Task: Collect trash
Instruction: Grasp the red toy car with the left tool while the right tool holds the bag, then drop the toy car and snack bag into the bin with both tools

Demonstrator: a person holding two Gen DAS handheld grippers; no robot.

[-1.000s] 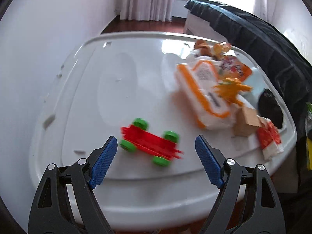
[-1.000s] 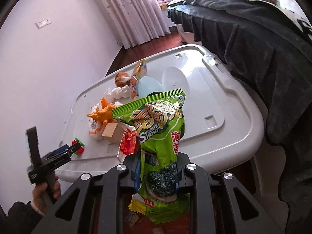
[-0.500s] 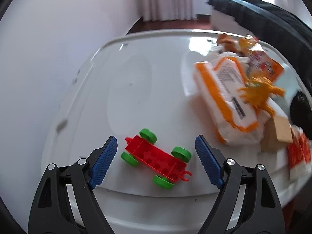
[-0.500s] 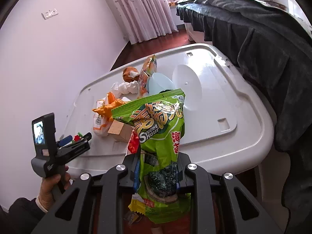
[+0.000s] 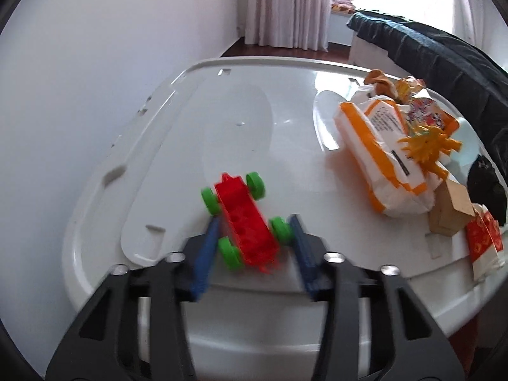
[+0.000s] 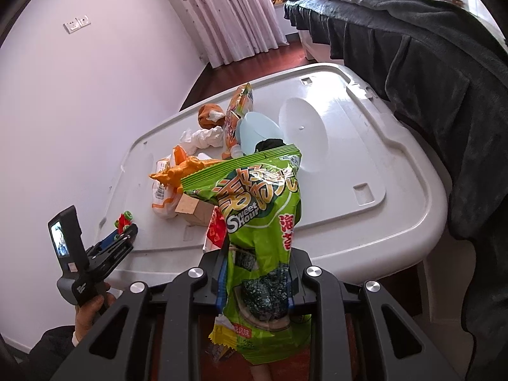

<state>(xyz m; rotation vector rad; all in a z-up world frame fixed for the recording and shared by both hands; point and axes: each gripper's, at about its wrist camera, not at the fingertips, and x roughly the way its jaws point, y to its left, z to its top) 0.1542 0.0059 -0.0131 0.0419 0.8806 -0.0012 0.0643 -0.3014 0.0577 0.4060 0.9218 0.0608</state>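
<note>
Left gripper (image 5: 254,247): jaws have narrowed since 0.5 s ago, when they stood wide apart with the toy car (image 5: 243,222) lying crosswise ahead of them. Car now points lengthwise away from the camera, its rear half between the blue pads (image 5: 206,250). Pads sit at the rear green wheels; motion blur hides whether they touch, so grip state cannot be told. Car rests near the front edge of the white lid (image 5: 222,111).

Right gripper (image 6: 255,281): unchanged, jaws clamped on the lower part of the green snack bag (image 6: 262,222), held upright in front of the lid (image 6: 349,146).

Farther right on the lid, clustered and touching: red packet (image 5: 484,238), cardboard box (image 5: 451,212), orange-white pack (image 5: 381,152) with an orange toy (image 5: 427,146) on top. Beyond them, an orange wrapper (image 5: 428,114) and a brown lump (image 5: 376,79). Black bedding (image 5: 444,54) lies behind.
</note>
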